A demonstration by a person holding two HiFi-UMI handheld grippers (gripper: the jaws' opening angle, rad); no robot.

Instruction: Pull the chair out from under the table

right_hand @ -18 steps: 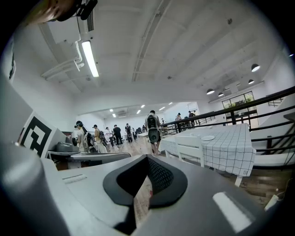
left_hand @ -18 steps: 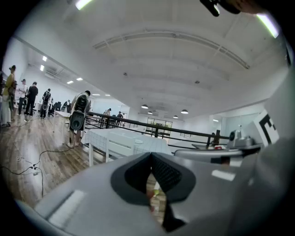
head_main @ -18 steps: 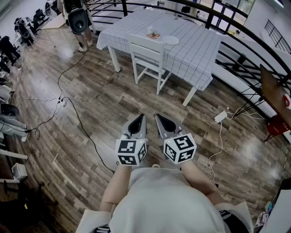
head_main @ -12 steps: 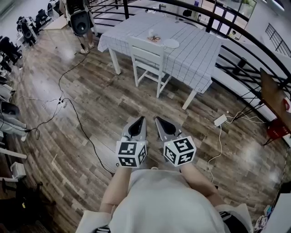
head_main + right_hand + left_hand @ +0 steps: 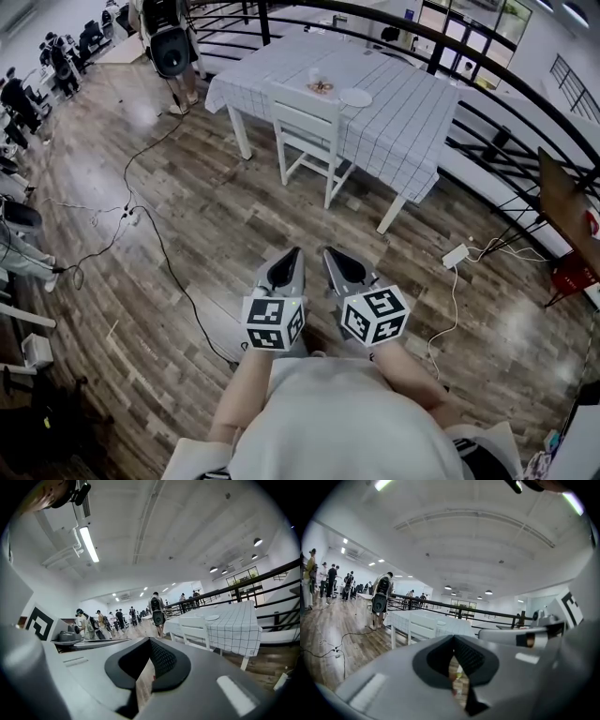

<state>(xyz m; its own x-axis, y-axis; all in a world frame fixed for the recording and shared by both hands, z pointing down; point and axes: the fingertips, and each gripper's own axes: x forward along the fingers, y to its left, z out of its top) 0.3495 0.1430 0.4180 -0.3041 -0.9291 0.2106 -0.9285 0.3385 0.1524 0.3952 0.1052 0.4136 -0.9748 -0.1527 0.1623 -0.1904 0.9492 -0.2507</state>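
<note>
A white wooden chair [image 5: 307, 131] stands tucked against the near side of a table [image 5: 403, 108] covered with a white checked cloth. The chair [image 5: 194, 632] and the table [image 5: 236, 620] also show in the right gripper view, and faintly in the left gripper view as chair [image 5: 423, 629] and table [image 5: 452, 626]. My left gripper [image 5: 295, 250] and right gripper [image 5: 327, 249] hover side by side over the wooden floor, well short of the chair. Both are shut with nothing between their jaws.
A plate [image 5: 355, 97] and small items [image 5: 320, 86] lie on the table. A black railing [image 5: 487, 66] curves behind it. Black cables [image 5: 159, 244] run across the floor at the left; a white power strip [image 5: 456, 255] lies at the right. A person with a backpack [image 5: 169, 42] stands far left.
The chair and table have slid slightly lower in the head view, and both grippers sit a little lower in the picture, side by side as before.
</note>
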